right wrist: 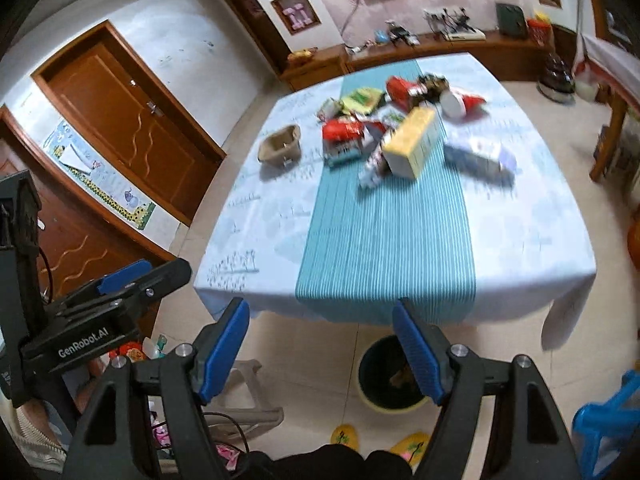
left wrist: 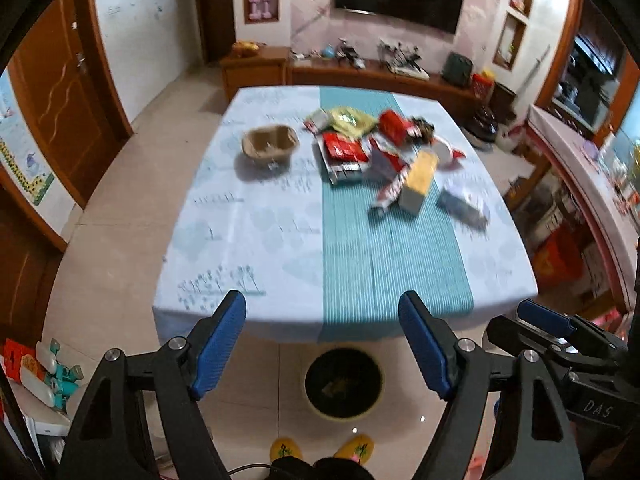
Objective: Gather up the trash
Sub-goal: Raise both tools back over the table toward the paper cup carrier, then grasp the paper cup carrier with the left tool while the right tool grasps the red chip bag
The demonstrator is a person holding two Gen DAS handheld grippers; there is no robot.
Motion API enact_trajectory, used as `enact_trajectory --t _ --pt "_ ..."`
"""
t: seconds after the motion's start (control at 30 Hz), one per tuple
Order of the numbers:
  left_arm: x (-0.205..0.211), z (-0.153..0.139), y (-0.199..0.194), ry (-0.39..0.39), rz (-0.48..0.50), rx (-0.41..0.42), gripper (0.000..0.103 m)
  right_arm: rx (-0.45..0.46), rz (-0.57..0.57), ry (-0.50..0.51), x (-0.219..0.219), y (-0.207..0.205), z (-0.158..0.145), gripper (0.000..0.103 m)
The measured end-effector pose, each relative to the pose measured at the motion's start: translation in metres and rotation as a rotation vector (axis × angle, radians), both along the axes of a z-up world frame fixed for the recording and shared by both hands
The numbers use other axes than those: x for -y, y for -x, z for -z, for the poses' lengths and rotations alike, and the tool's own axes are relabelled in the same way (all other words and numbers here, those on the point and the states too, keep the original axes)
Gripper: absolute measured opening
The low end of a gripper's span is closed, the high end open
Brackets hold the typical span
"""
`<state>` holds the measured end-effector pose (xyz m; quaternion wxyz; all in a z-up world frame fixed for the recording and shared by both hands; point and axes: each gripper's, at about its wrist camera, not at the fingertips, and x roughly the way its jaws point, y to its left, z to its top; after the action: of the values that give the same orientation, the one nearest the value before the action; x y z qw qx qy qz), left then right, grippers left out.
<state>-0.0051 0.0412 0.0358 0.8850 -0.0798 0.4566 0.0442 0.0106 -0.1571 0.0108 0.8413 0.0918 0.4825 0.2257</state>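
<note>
Both of our grippers are hanging out at the bottom of their frames with nothing in them. Our left gripper [left wrist: 322,344] has its jaws spread wide, blue pads well apart, touching nothing, and in the gap between them we can see the near edge of the surface [left wrist: 280,240] and the dark trash bin [left wrist: 343,382] on the floor just below it. Same story for our right gripper [right wrist: 321,350]: jaws wide open, empty, with the bin [right wrist: 390,376] sitting lower right of centre, partly behind the right-hand pad. The trash pile [left wrist: 384,148] is in the upper middle of the left view, on the far half of the surface, mostly on the teal striped runner [left wrist: 384,264]: red wrappers, a yellow-green packet, a yellow box [left wrist: 418,182] and a bluish carton [left wrist: 464,204] off to the right, all a bit blurry. A brown cardboard cup tray [left wrist: 271,147] sits by itself left of the pile on the pale cloth. In the right view the pile [right wrist: 400,124] is upper centre, the tray [right wrist: 280,147] to its left. Everything is well apart from both sets of jaws. Yellow slippers [left wrist: 322,448] peek in at the very bottom.
</note>
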Motion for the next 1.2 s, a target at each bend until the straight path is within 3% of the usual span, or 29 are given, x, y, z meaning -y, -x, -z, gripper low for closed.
enact_trajectory --t 0.13,0.3,0.53,0.7,0.93,1.2 --pt "-0.016 -0.01 -0.02 -0.01 -0.032 0.028 0.077 0.03 -0.031 -0.007 -0.01 -0.024 -0.016 0.074" --pt "-0.042 -0.002 -0.057 -0.003 -0.037 -0.007 0.077 0.024 -0.067 -0.01 -0.034 -0.064 -0.018 0.072" --pt "-0.097 0.027 -0.151 0.02 0.016 -0.055 0.077 0.003 -0.065 0.025 -0.081 -0.141 -0.005 0.072" --pt "-0.136 0.059 -0.231 0.041 0.065 -0.135 0.077 -0.063 -0.027 0.052 -0.12 -0.217 0.02 0.072" --pt "-0.167 0.106 -0.311 0.047 0.115 -0.217 0.077 -0.112 0.055 0.18 -0.155 -0.313 0.067 0.072" --pt "-0.185 0.144 -0.355 0.098 0.112 -0.297 0.077 -0.219 0.144 0.258 -0.139 -0.372 0.111 0.072"
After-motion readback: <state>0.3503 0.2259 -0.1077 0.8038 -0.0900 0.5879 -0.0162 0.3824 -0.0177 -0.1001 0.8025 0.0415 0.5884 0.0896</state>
